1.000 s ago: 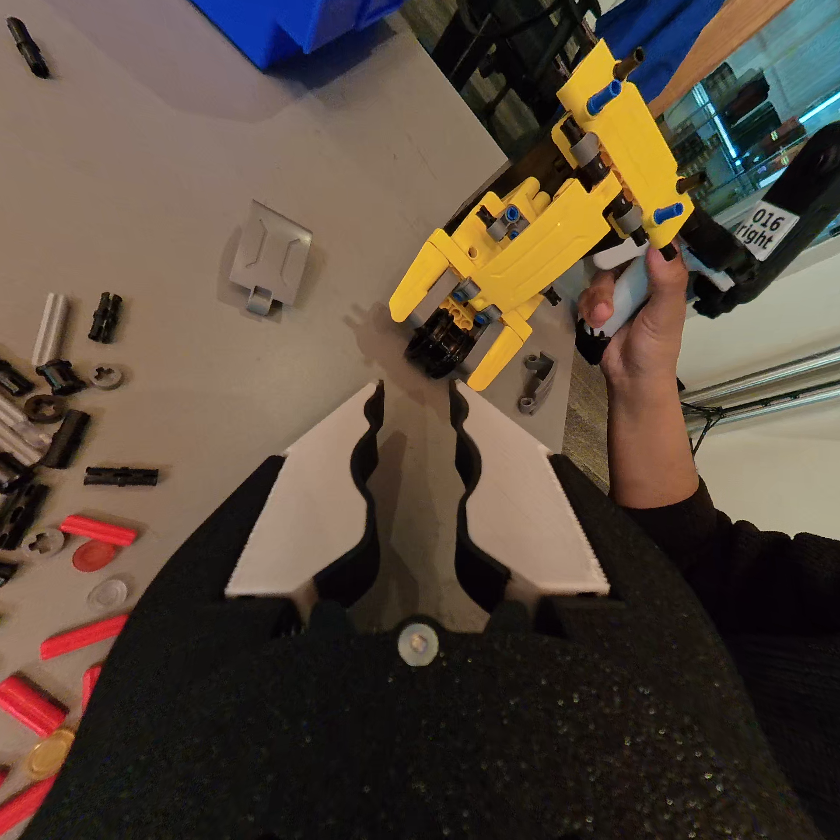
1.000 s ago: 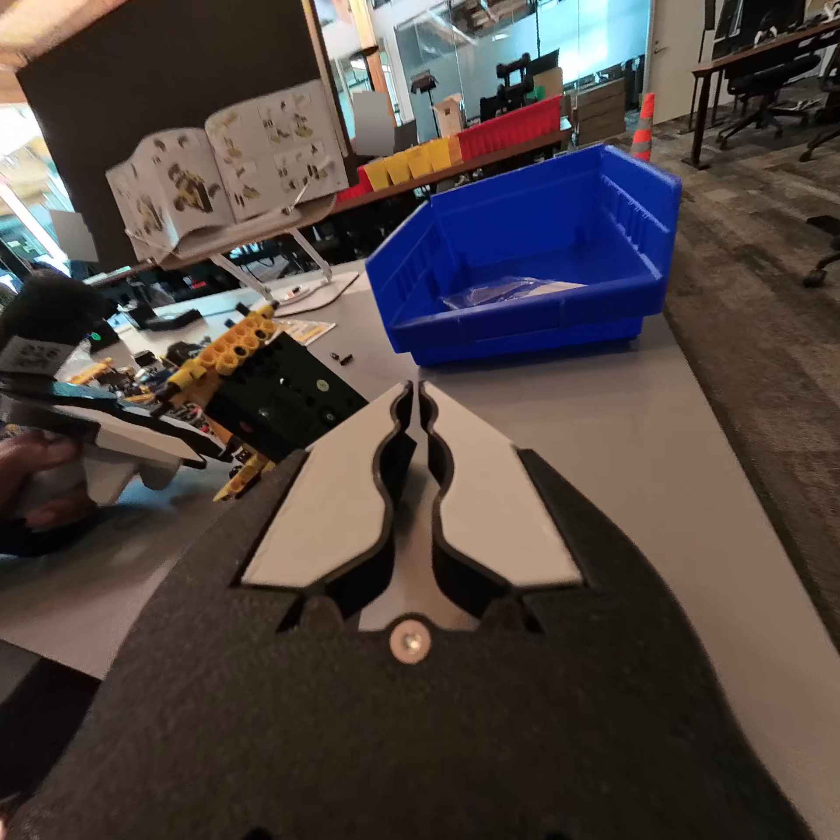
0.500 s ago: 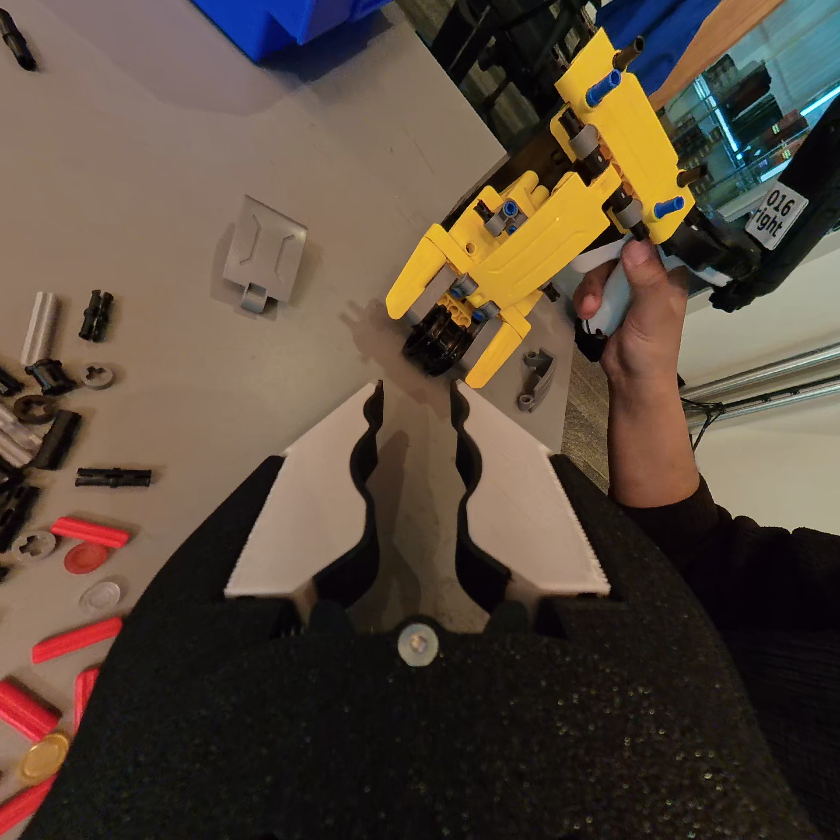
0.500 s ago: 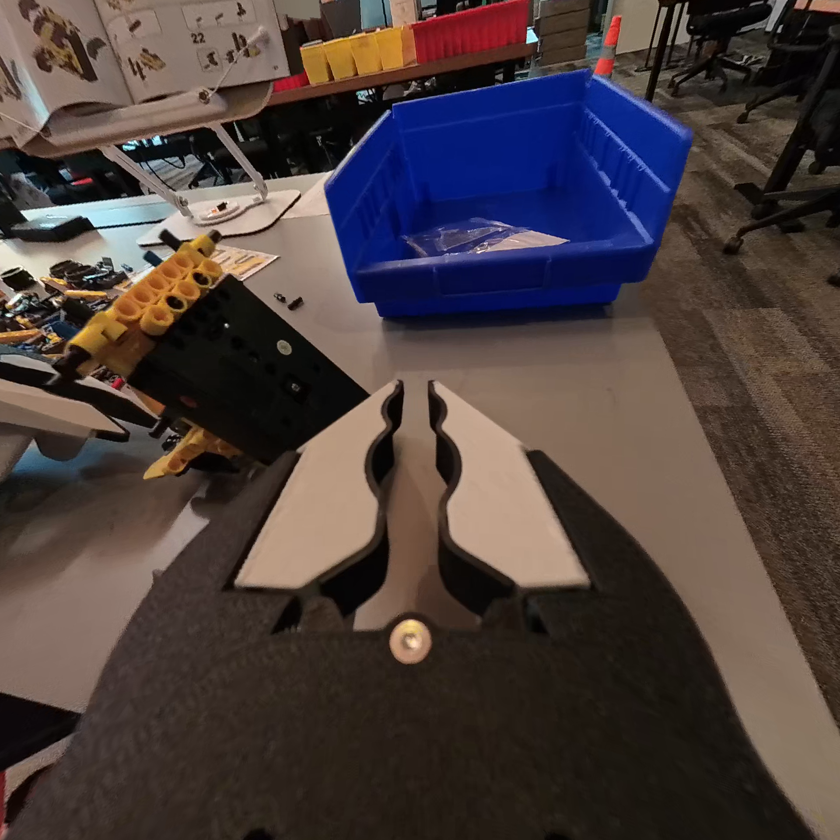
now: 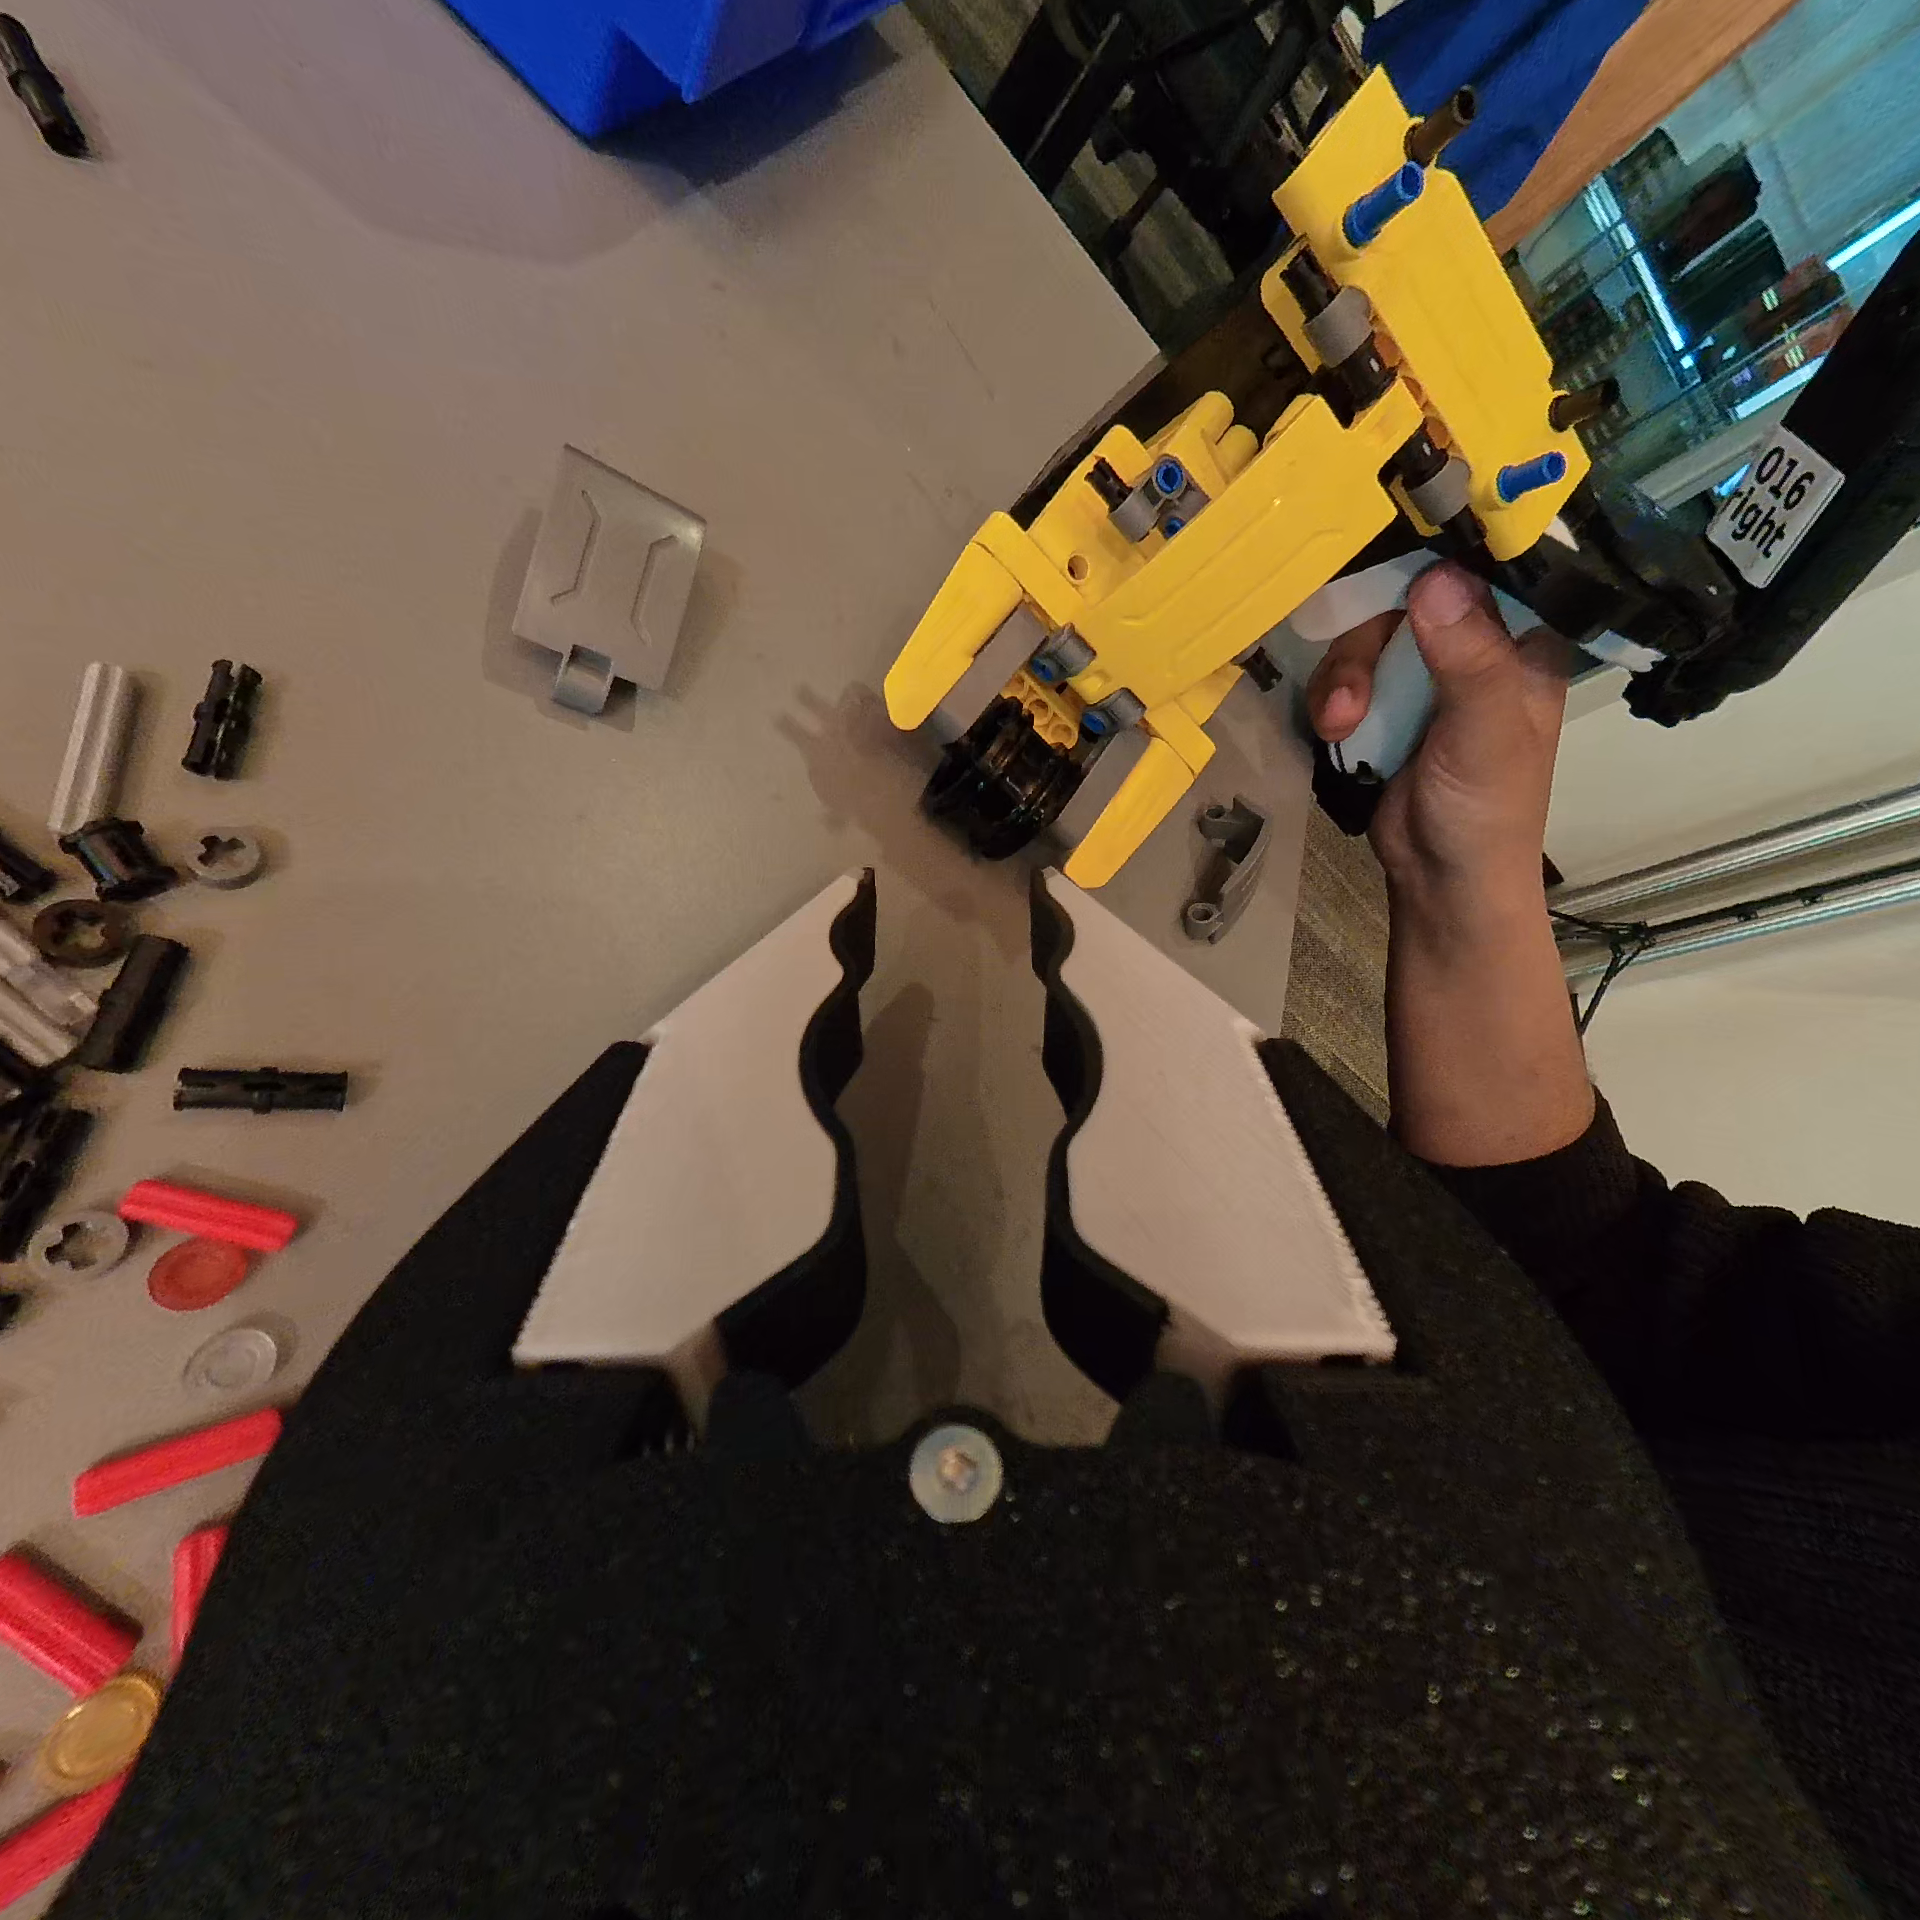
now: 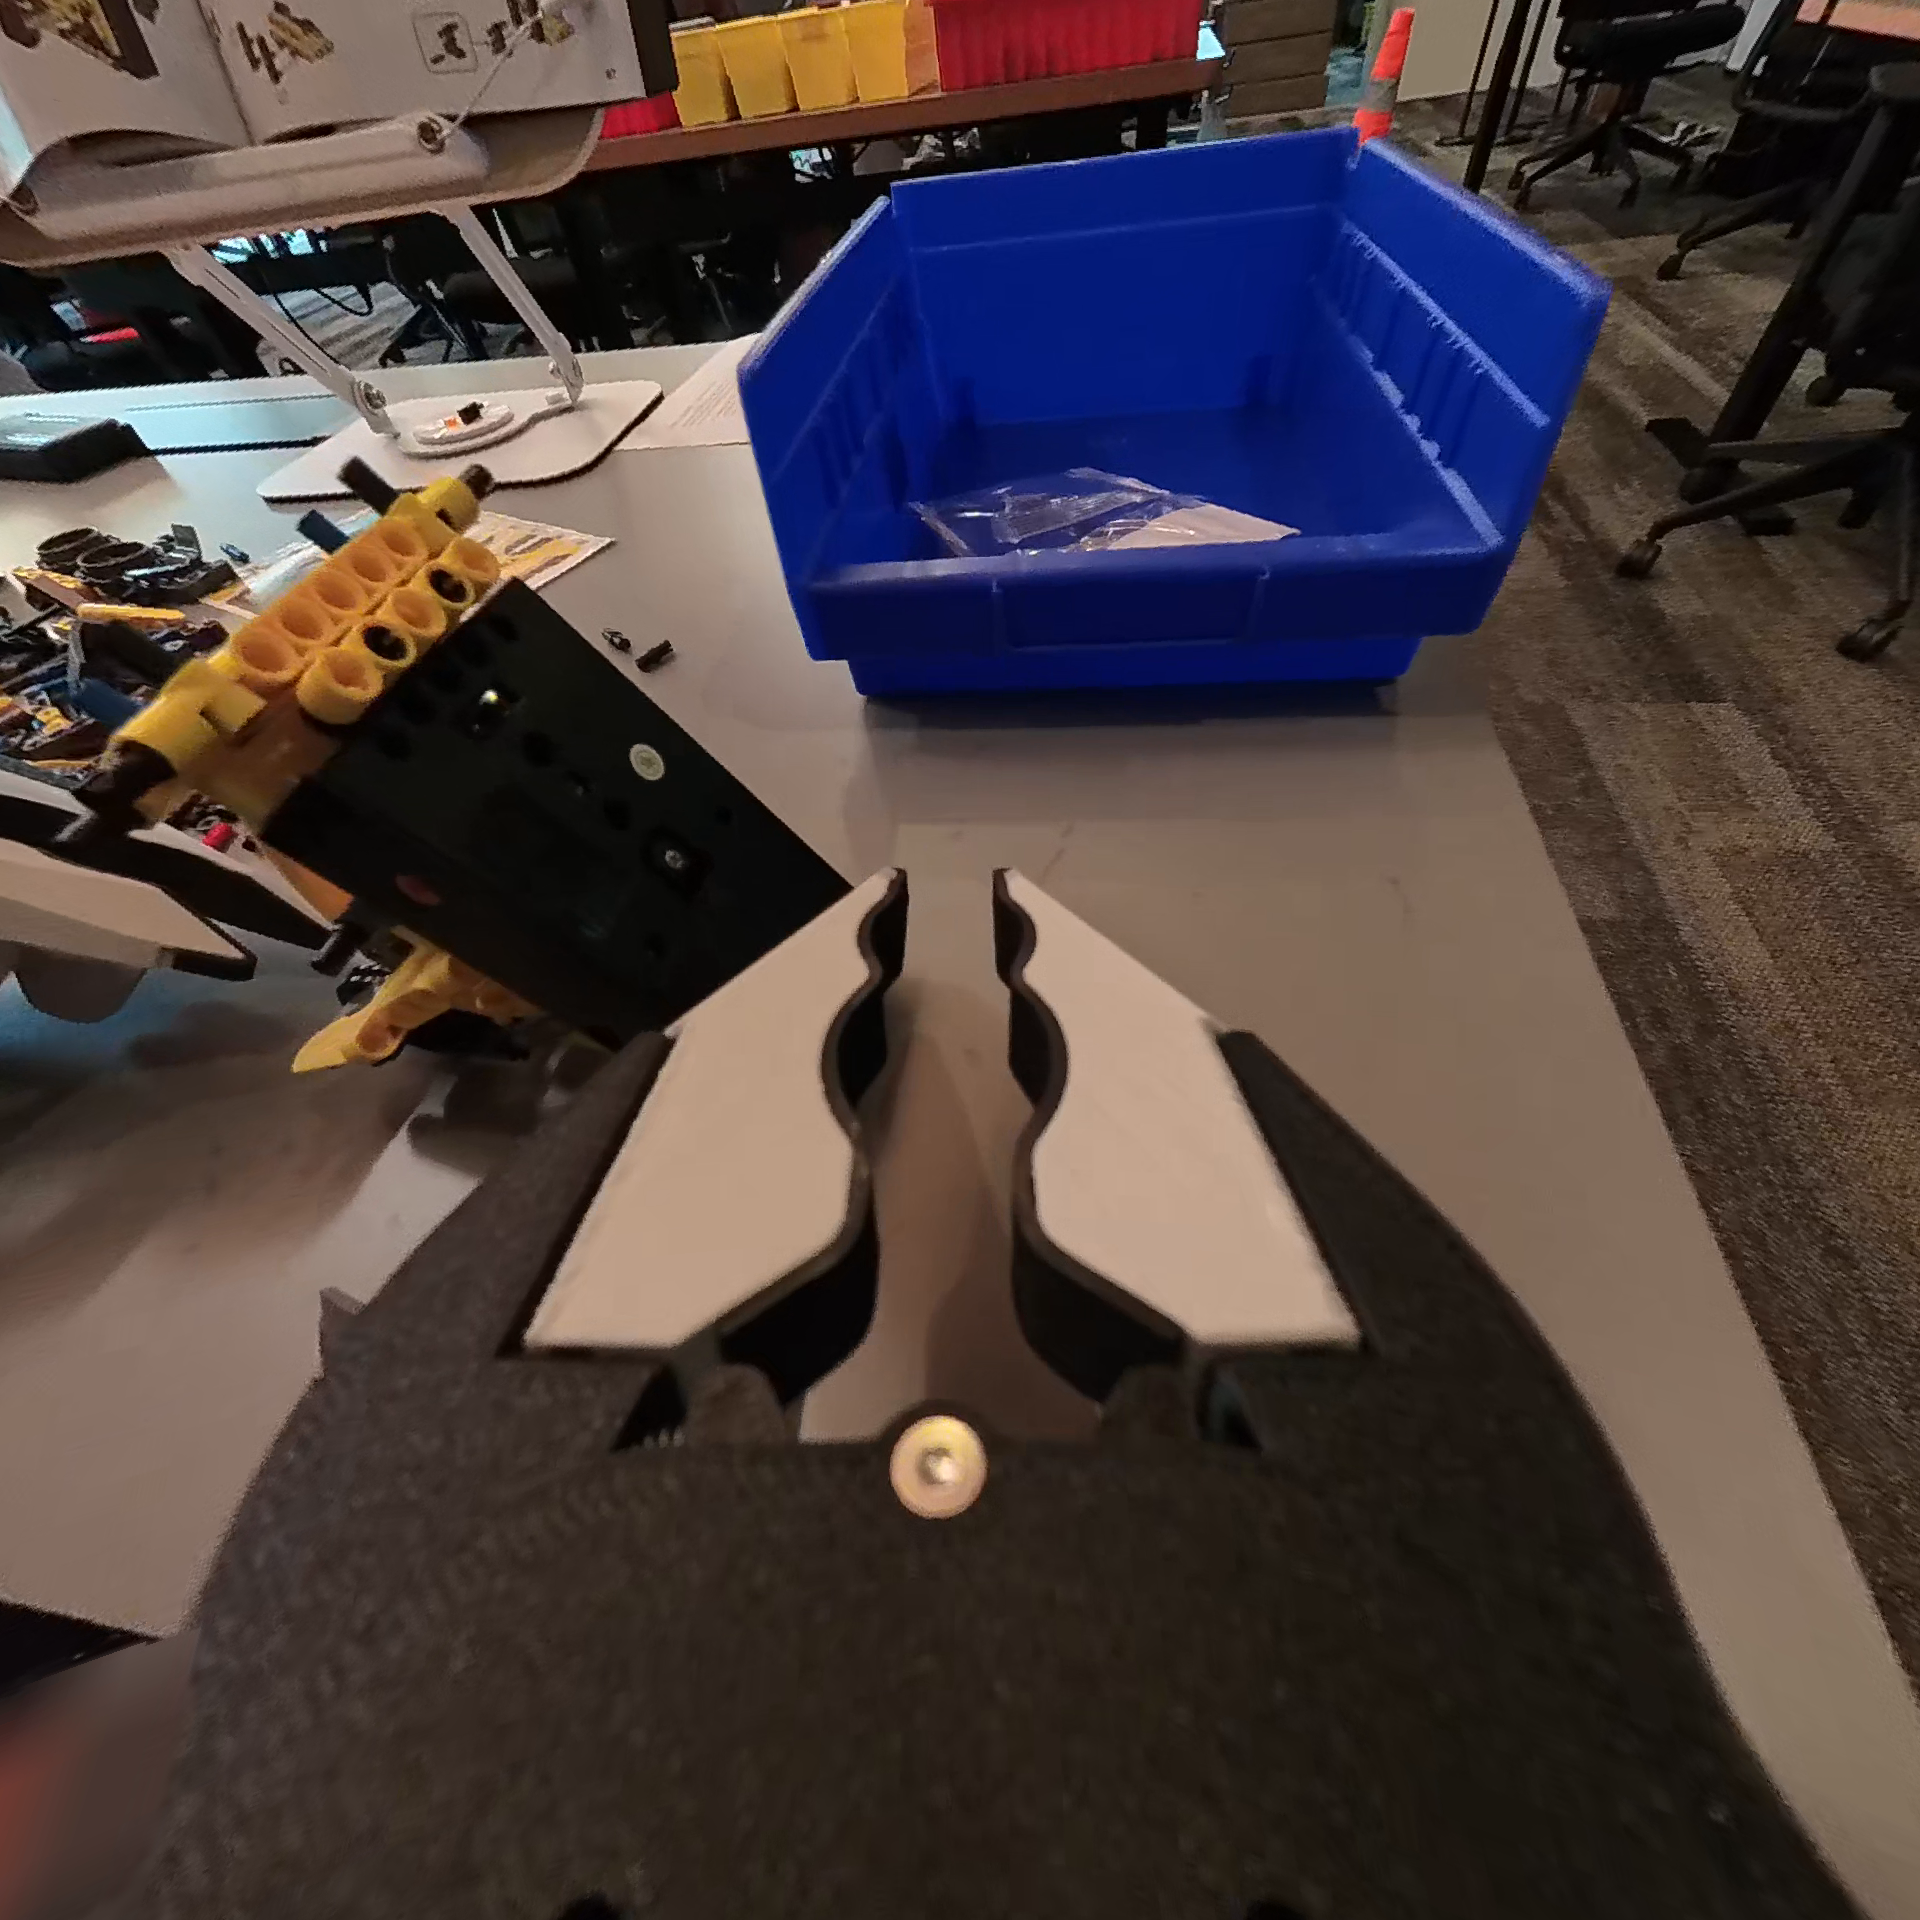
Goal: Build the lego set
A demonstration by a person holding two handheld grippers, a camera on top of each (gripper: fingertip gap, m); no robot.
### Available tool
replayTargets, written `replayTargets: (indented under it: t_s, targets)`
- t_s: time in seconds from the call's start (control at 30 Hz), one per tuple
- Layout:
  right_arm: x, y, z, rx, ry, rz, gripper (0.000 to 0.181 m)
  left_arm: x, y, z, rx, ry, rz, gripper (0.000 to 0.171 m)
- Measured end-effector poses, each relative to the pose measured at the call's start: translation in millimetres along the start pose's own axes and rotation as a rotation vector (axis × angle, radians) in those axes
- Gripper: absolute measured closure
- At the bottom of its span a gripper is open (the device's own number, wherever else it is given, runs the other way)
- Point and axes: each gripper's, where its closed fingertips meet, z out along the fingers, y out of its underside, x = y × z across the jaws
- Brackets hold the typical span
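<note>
A yellow and black brick-built model (image 5: 1226,582) stands tilted on the grey table (image 5: 416,364), its black lower end on the tabletop. My left gripper (image 5: 951,883) is open and empty, its tips just short of that lower end. A hand (image 5: 1455,748) holds the right gripper's black body (image 5: 1849,416) behind the model's raised end. In the right wrist view my right gripper (image 6: 948,878) is open by a narrow gap and empty. The model (image 6: 520,821) lies against the outside of its left finger; true contact is unclear. A left gripper finger (image 6: 94,914) shows at the far left.
A blue bin (image 6: 1143,613) with a clear bag stands ahead of the right gripper. A flat grey piece (image 5: 608,582), a small curved grey piece (image 5: 1226,862) and loose red, black and grey parts (image 5: 208,1226) lie on the table. A booklet on a stand (image 6: 312,62) is far left. Table edge and carpet (image 6: 1714,831) lie right. Tip to tip, the grippers are about 20 cm apart.
The right gripper's jaws have opened a little, and its view has tipped down and drawn nearer the bin and model. The left gripper and the model have barely moved.
</note>
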Motion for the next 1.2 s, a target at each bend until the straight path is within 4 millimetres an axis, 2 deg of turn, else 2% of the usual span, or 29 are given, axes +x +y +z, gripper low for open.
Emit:
replayTargets:
  t_s: [1.2]
  targets:
    - [0.7, 3.8, 0.4, -0.009, 0.005, 0.009, 0.163, -0.5, 0.1, 0.0, 0.000, -0.003, 0.000, 0.142]
